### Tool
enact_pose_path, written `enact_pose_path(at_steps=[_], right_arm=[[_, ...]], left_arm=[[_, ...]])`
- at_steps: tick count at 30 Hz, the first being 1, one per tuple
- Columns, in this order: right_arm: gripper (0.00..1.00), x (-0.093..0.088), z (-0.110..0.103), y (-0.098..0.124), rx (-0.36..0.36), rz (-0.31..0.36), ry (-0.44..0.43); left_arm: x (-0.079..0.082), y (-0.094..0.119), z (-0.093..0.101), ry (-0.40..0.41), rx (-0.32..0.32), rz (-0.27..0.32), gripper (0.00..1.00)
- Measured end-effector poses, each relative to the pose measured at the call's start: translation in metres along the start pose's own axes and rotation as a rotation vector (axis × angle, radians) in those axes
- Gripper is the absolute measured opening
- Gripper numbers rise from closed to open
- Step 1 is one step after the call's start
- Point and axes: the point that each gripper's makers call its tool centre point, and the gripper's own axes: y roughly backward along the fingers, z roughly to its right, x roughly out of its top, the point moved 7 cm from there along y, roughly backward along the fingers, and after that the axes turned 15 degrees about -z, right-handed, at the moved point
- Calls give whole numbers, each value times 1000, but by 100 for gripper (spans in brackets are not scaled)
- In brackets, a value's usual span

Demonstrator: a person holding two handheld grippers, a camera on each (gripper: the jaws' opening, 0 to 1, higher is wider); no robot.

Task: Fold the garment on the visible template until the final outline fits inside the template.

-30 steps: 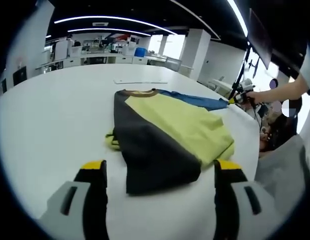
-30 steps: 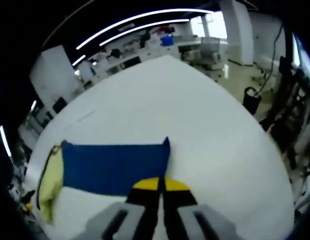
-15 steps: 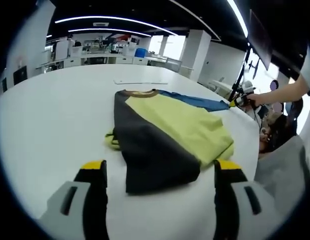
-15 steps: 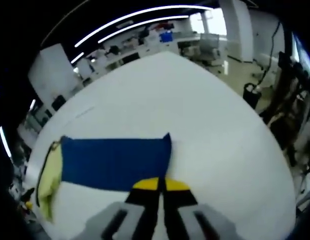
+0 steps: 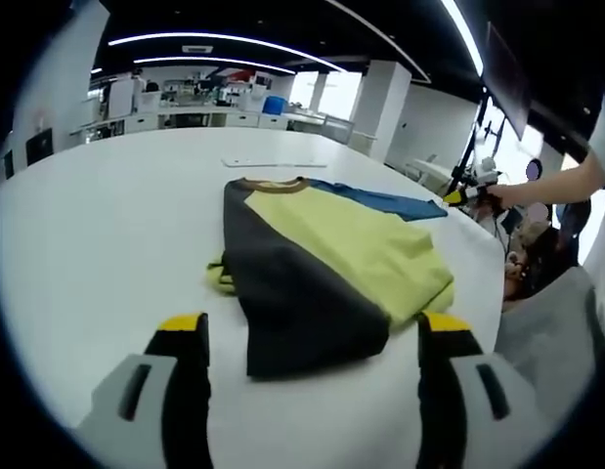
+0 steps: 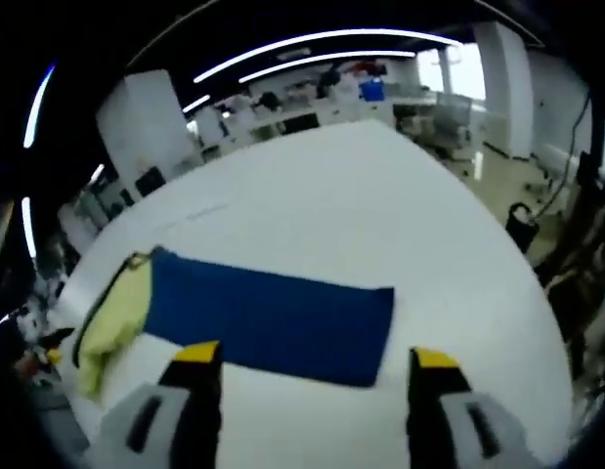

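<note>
Item 1, garment (image 5: 322, 269): lies flat on the white table (image 5: 97, 215); black panel toward the left gripper, yellow-green panel beside it, brown collar at the far end, blue sleeve (image 6: 268, 315) spread out flat to the side; a small yellow-green bit shows at the black panel's near edge.

Item 2, left gripper (image 5: 312, 337): jaws wide apart, nothing between them, hovering short of the garment's black hem.

Item 3, right gripper (image 6: 307, 362): jaws spread apart, empty, just short of the blue sleeve's edge; in the left gripper view it sits beyond the sleeve's tip, held by a hand (image 5: 512, 192).

Item 4, template: cannot tell its outline on the table.
</note>
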Motion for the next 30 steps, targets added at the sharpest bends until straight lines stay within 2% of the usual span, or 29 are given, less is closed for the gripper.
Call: enact_pose_path(at_steps=[2, 3, 8, 12, 13, 15, 18, 19, 21, 24, 25, 30], right_arm=[[96, 1, -22, 6, 36, 25, 21], [100, 5, -23, 7, 58, 39, 30], [99, 10, -52, 20, 104, 85, 73], [99, 16, -67, 27, 132, 106, 117], [99, 16, -82, 29, 134, 113, 138], [99, 16, -91, 32, 141, 111, 154], [99, 18, -102, 35, 153, 127, 195], [99, 15, -114, 37, 164, 129, 203], [99, 15, -123, 39, 184, 139, 219], [99, 14, -135, 43, 192, 149, 273], [99, 12, -149, 47, 202, 155, 289], [99, 7, -175, 54, 242, 166, 354]], left_arm=[[0, 1, 1, -1, -4, 1, 85], [1, 1, 2, -3, -4, 2, 85], [0, 5, 3, -10, -3, 3, 85], [-1, 8, 2, -16, 3, 2, 84], [-2, 8, 3, -15, 2, 5, 84], [-2, 10, 0, -21, 3, 3, 84], [-1, 10, 1, -28, -1, -1, 82], [0, 10, 1, -30, -1, 1, 80], [1, 10, -1, -36, -10, -4, 75], [1, 11, -3, -92, -8, -24, 72], [0, 12, -3, -114, -7, -40, 72], [-5, 15, -1, -160, -14, -65, 69]])
